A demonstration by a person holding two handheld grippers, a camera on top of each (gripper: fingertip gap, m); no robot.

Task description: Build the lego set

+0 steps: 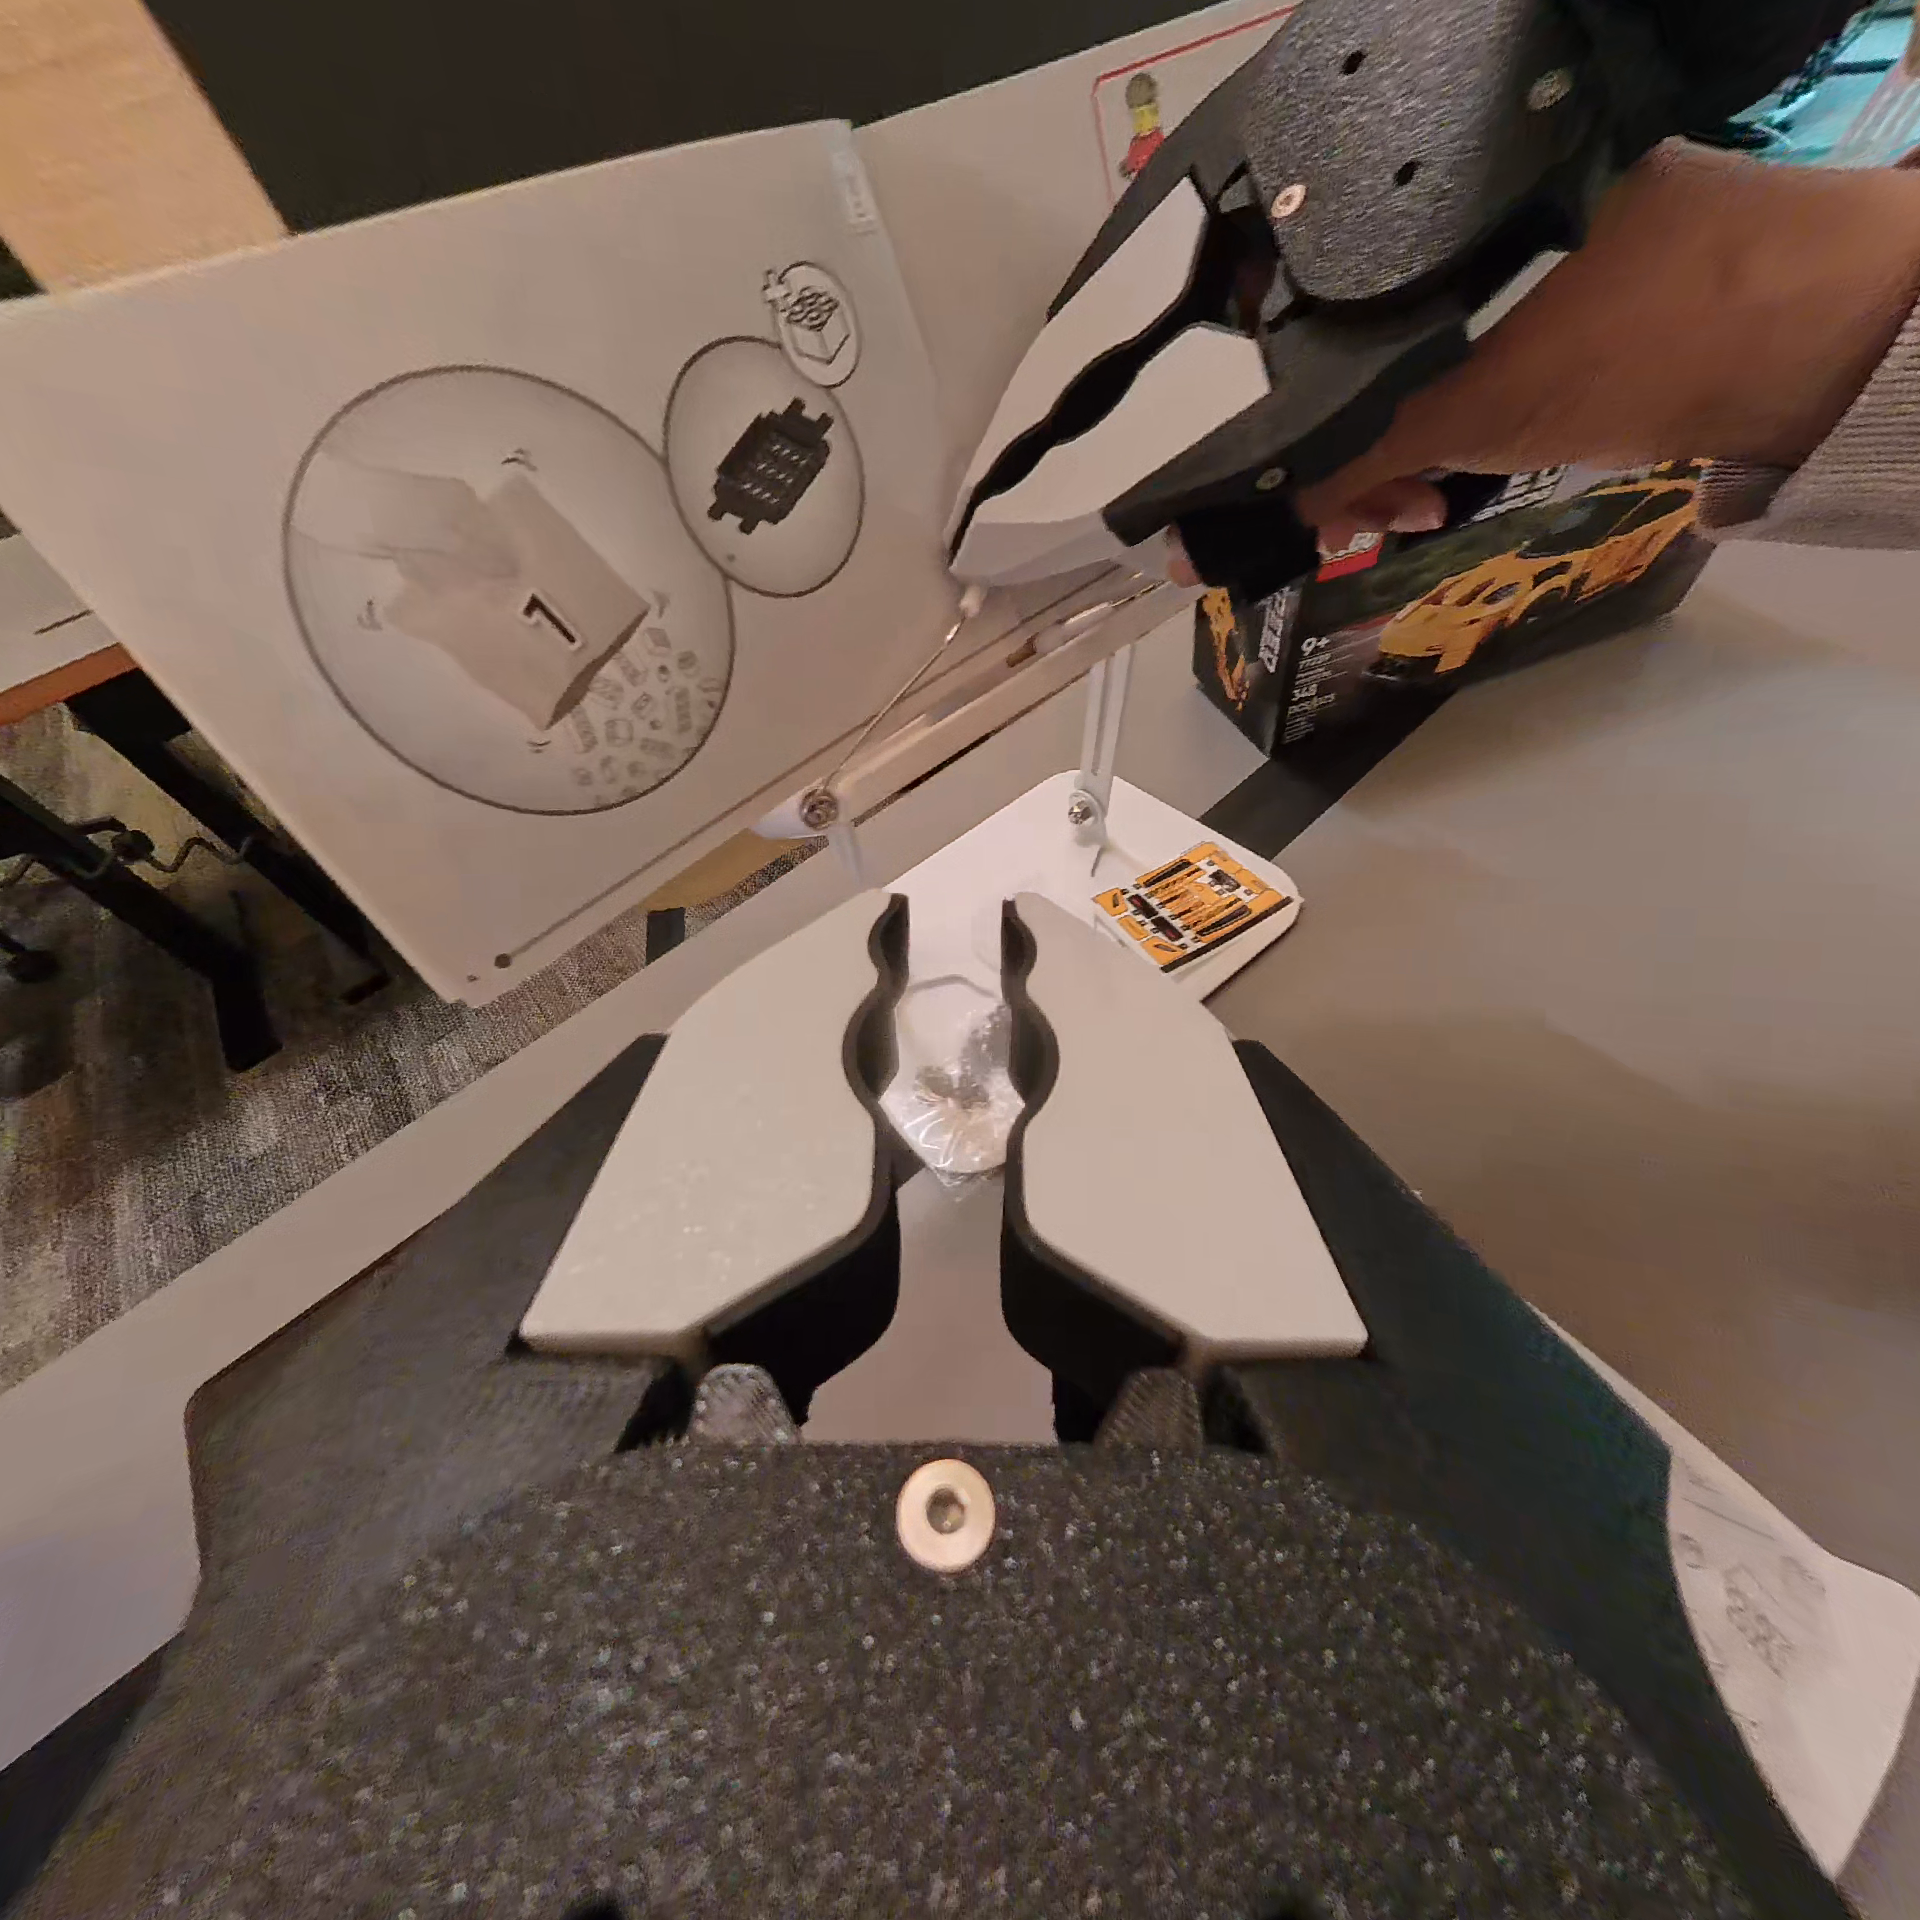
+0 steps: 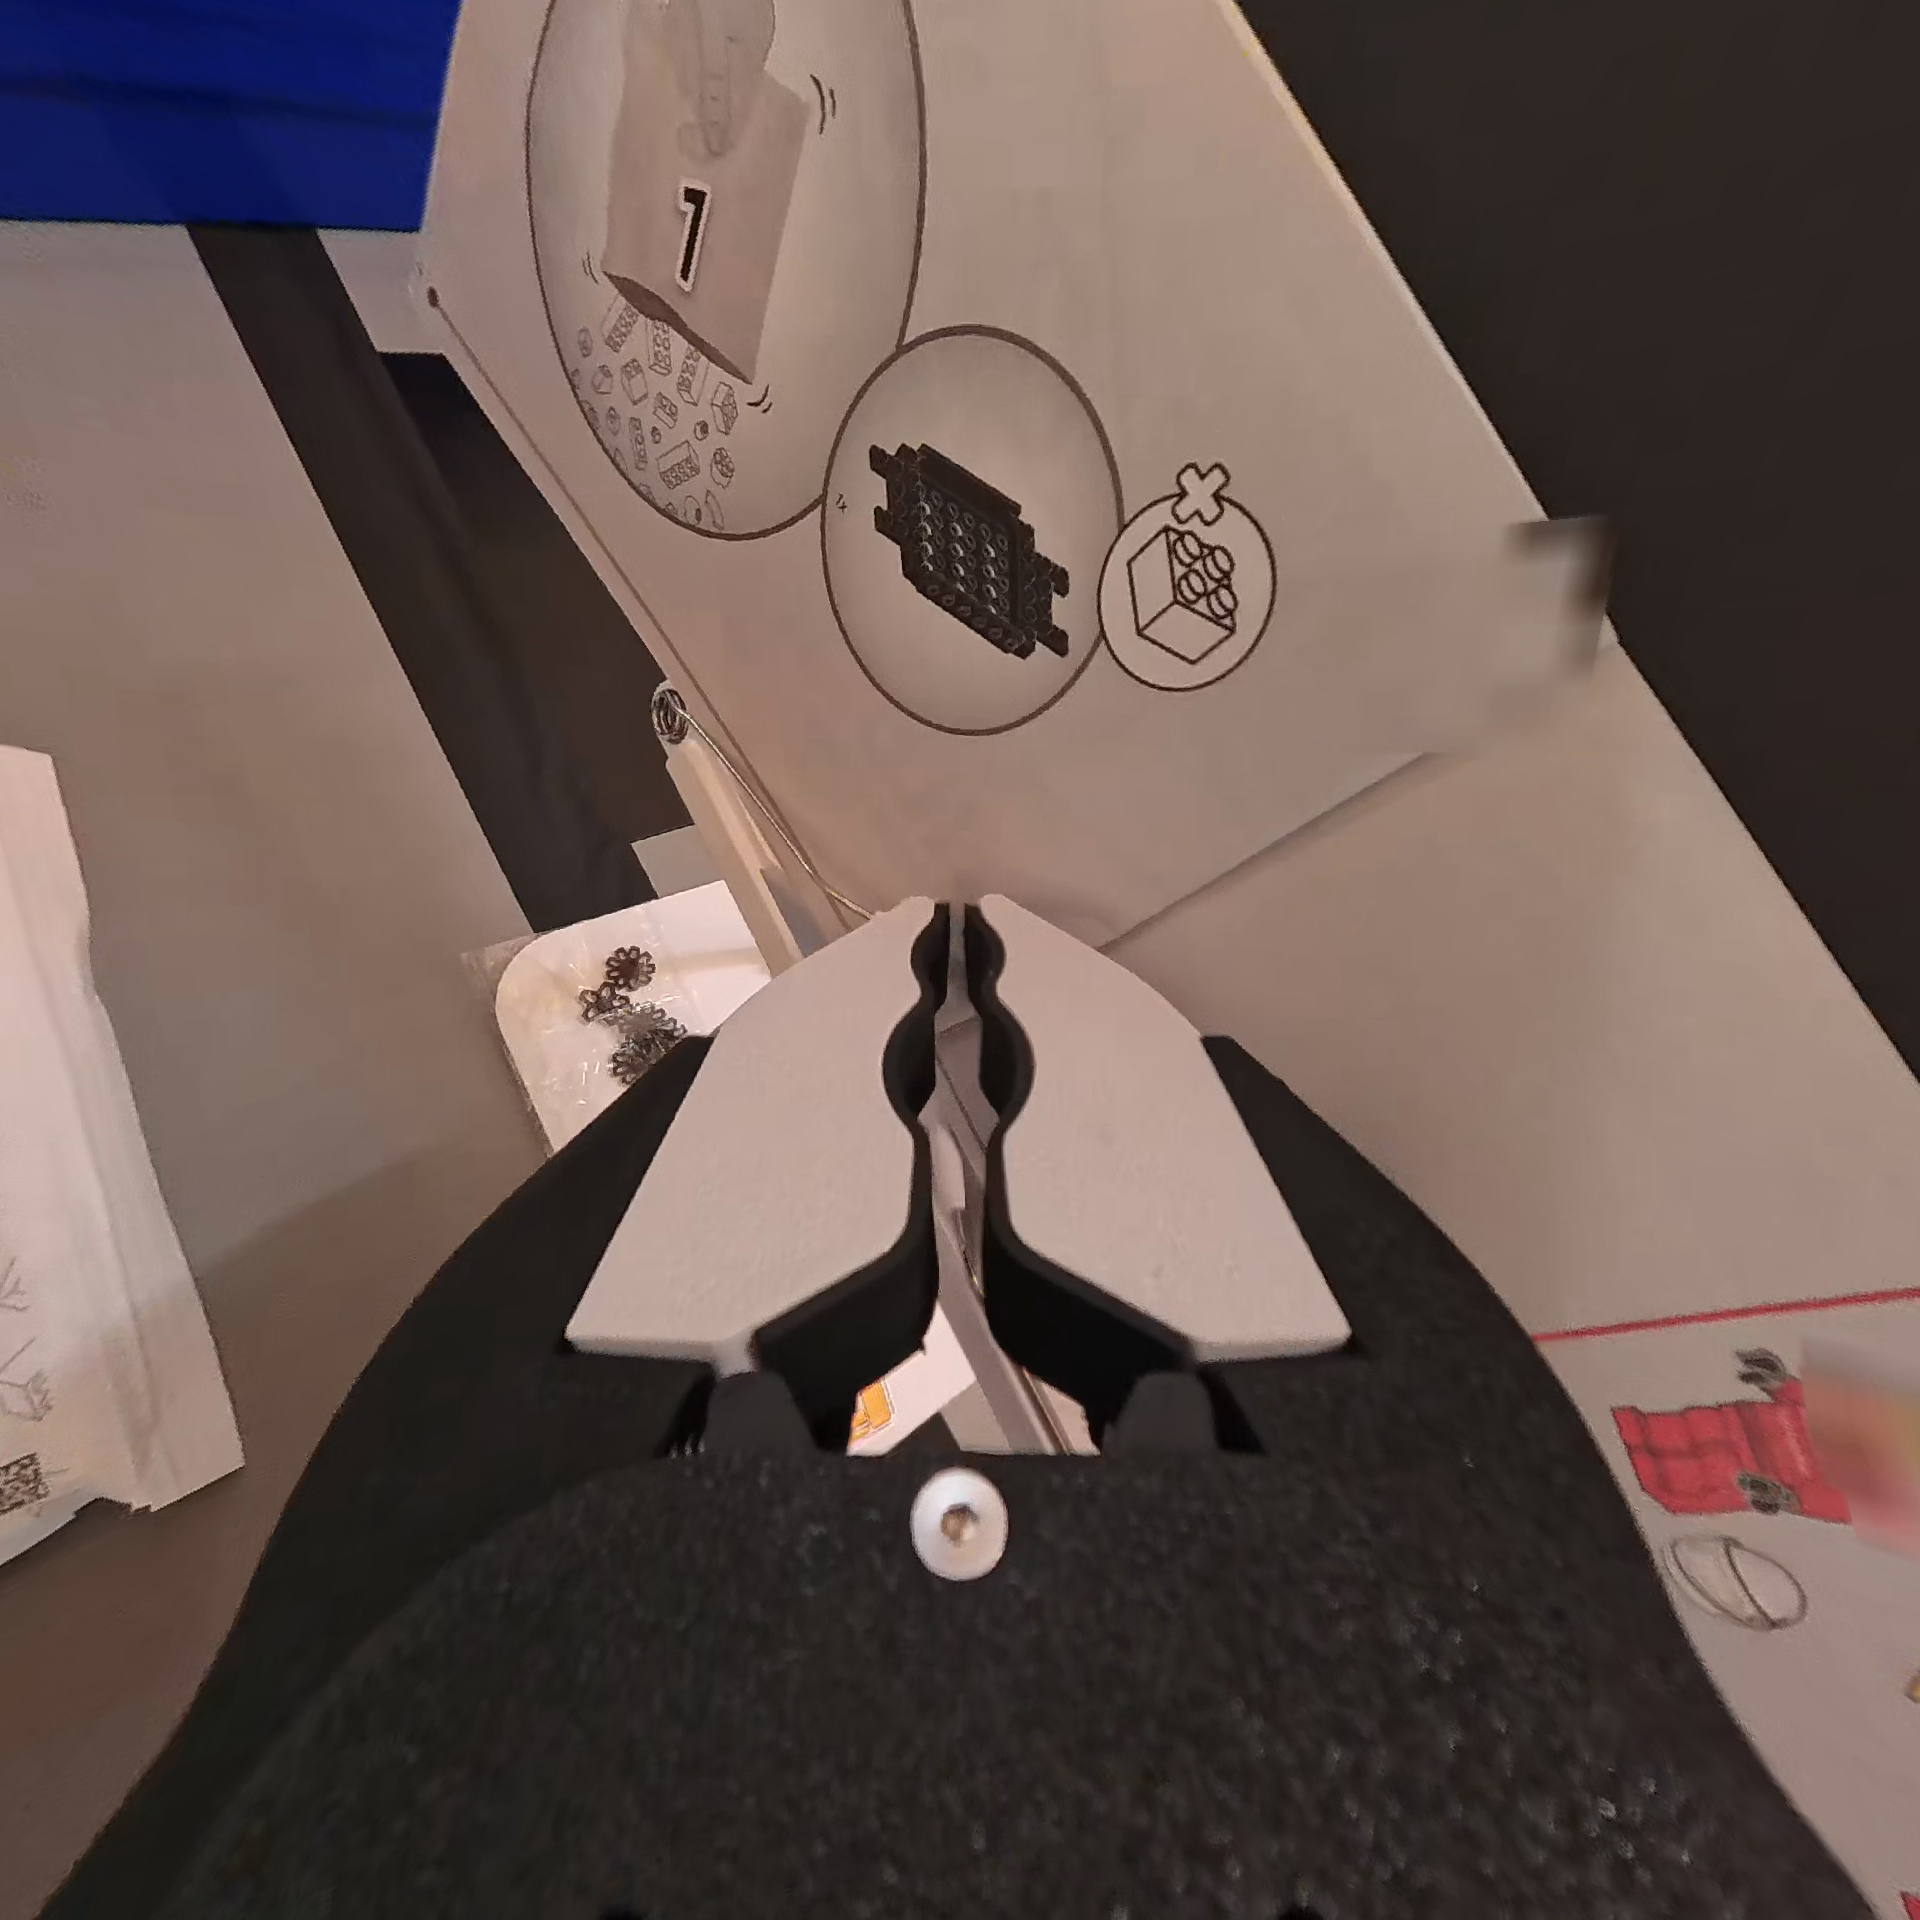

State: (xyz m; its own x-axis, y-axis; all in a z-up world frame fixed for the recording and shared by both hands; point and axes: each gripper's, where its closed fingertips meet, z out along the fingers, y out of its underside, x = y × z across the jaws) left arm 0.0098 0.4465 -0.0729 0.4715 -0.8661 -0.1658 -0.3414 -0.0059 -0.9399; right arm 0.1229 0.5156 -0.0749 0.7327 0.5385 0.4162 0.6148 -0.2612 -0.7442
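Right wrist view: the instruction booklet page [image 2: 1039,312] is pinched at its bottom edge by the right gripper [image 2: 958,914] (tips pressed together). The left gripper [image 1: 951,914] is held spread, empty, just below.

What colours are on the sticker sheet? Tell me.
The sticker sheet is white with orange-yellow and black stickers, clearest in the left wrist view.

Instruction booklet [image 2: 1039,520]: upper part of the large circled drawing was cut off by the right wrist view's top edge. Sticker sheet [image 1: 1190,906]: printed details were too small to be made out. Clear bag [image 1: 951,1101]: partly hidden between the left gripper's [image 1: 953,914] fingers [image 1: 727,1122]; contents could not be told.
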